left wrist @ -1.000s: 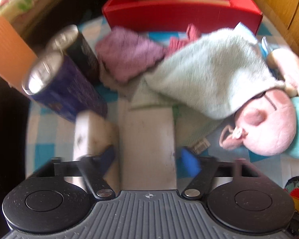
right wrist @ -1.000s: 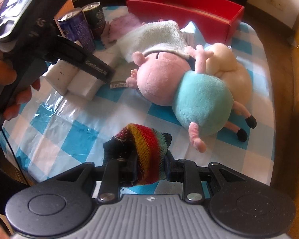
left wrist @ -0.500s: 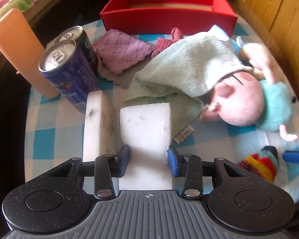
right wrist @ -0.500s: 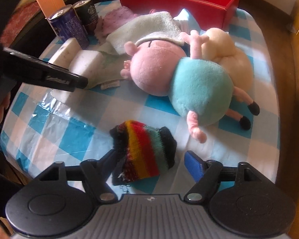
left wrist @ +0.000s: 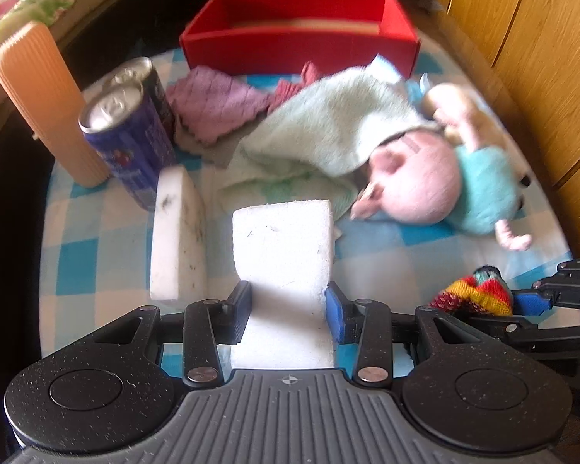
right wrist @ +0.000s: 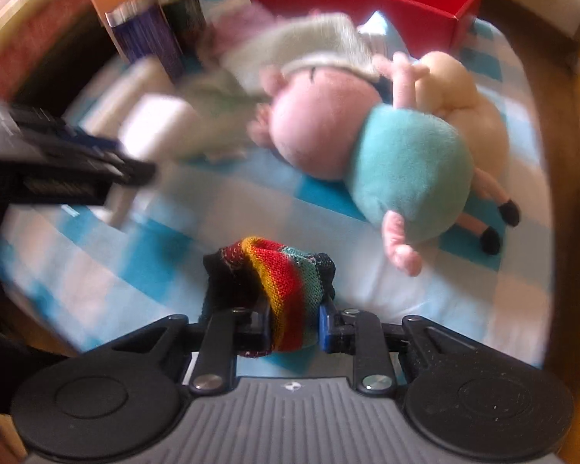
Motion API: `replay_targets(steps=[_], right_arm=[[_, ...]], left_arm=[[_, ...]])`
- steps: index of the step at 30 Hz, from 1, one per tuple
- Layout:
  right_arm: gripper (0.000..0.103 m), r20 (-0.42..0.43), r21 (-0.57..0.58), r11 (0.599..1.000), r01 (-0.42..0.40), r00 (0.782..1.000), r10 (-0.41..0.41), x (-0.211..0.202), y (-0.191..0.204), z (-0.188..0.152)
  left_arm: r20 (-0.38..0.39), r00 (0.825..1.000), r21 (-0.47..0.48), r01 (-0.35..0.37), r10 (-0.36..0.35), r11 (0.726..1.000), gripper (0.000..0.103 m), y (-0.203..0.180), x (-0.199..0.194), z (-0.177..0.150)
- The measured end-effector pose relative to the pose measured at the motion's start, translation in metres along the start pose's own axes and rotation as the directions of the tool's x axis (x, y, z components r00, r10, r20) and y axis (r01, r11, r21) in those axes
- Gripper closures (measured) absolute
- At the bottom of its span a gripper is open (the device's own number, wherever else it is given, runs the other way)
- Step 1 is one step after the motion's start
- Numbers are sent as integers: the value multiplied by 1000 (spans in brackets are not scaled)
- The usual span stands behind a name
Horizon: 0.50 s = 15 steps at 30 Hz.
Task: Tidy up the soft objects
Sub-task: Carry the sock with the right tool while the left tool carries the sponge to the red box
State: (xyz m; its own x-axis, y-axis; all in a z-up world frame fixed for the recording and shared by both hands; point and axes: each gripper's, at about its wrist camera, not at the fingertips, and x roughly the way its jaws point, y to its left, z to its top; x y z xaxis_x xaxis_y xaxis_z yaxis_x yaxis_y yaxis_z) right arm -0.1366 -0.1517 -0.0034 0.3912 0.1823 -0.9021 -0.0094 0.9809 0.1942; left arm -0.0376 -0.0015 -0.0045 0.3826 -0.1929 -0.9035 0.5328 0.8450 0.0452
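Note:
My left gripper [left wrist: 289, 299] is shut on a white sponge block [left wrist: 282, 239], whose sides are squeezed in between the blue pads. A second white sponge [left wrist: 178, 232] lies just left of it on the checked cloth. My right gripper [right wrist: 294, 321] holds a rainbow-striped knit piece [right wrist: 278, 270]; its jaws are closing tight with the pads pressing on the knit. The same knit piece [left wrist: 473, 294] shows at the right in the left wrist view. A pink plush pig [right wrist: 367, 147] in a teal shirt lies beyond, partly under a mint towel [left wrist: 328, 131].
An open red box [left wrist: 301, 42] stands at the table's far edge. Two drink cans [left wrist: 127, 135] and an orange ribbed cylinder [left wrist: 42, 100] stand at the left. A purple cloth [left wrist: 212, 104] lies near the box, a cream plush [right wrist: 464, 92] behind the pig. Wooden panels [left wrist: 541, 58] bound the right.
The right gripper opened over the striped knit piece, then shut on it again. The left gripper closed on the white sponge and drew back and up with it.

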Motion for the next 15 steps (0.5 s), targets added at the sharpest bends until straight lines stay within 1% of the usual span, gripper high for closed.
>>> replay_targets(steps=[2,4,5,7,9,12,15], right_arm=[[102,71,11,1000,-19,997,18,-20,0,5],[102,136,38,997,-64,989,59,-38,-2,14],[102,166,46,996,-72,984,64,-47,-3,19],[102,225,47,998,-49,974,37,-60,-3,32],[102,267,64,997,-33,964,14,-69,-7,49],[102,318,87,996,-7,948,-21,-78,-11,68],[102,355,103,995,19,933,-55,-84,-18,84]], left_arm=[[30,999,-18,28,-27,999,62,0,-11,6],[71,996,-30,50,-48,998,62,-2,-23,16],[91,995,-33,53,-50,998,62,-3,-28,22],[137,989,-38,59,-53,998,62,-6,-39,36],[166,984,-43,65,-57,997,62,-8,-45,50],[196,980,-52,56,-45,997,62,-7,-46,71],[209,977,-71,63,-47,996,62,-4,-42,88]])
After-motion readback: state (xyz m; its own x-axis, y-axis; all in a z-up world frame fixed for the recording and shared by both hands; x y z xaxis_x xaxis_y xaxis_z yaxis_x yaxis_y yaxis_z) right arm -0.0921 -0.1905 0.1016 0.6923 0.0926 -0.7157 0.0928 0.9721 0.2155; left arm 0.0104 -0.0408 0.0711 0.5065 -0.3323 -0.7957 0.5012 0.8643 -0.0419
